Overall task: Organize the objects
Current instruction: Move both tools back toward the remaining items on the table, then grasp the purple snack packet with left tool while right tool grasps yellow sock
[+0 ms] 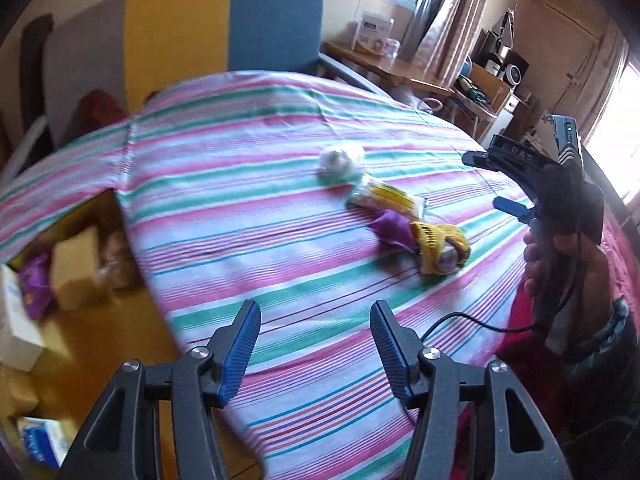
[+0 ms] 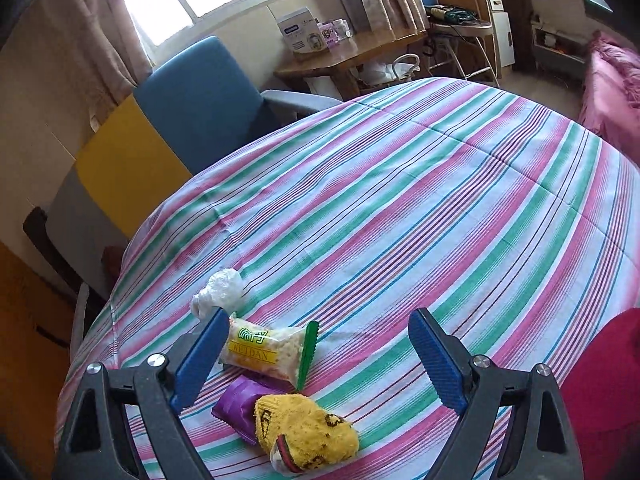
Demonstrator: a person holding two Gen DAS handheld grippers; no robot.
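Observation:
Several small items lie in a row on the striped tablecloth [image 2: 400, 208]: a crumpled white plastic bag [image 2: 218, 292], a clear yellow-labelled snack pack [image 2: 262, 348], a purple packet [image 2: 240, 404] and a yellow knitted item [image 2: 306, 436]. They also show in the left wrist view: bag [image 1: 338, 162], snack pack [image 1: 386, 198], purple packet [image 1: 394, 230], yellow item [image 1: 440, 250]. My right gripper [image 2: 316, 354] is open and empty, just above the snack pack. My left gripper [image 1: 314, 346] is open and empty over the cloth, short of the items. The right gripper [image 1: 508, 184] shows there at the right.
An open cardboard box [image 1: 60, 264] with packets and boxes stands left of the table, below its edge. A blue and yellow chair [image 2: 192, 120] stands behind the table. A wooden desk [image 2: 352, 52] with boxes is by the window. Red fabric [image 2: 608, 380] is at the right.

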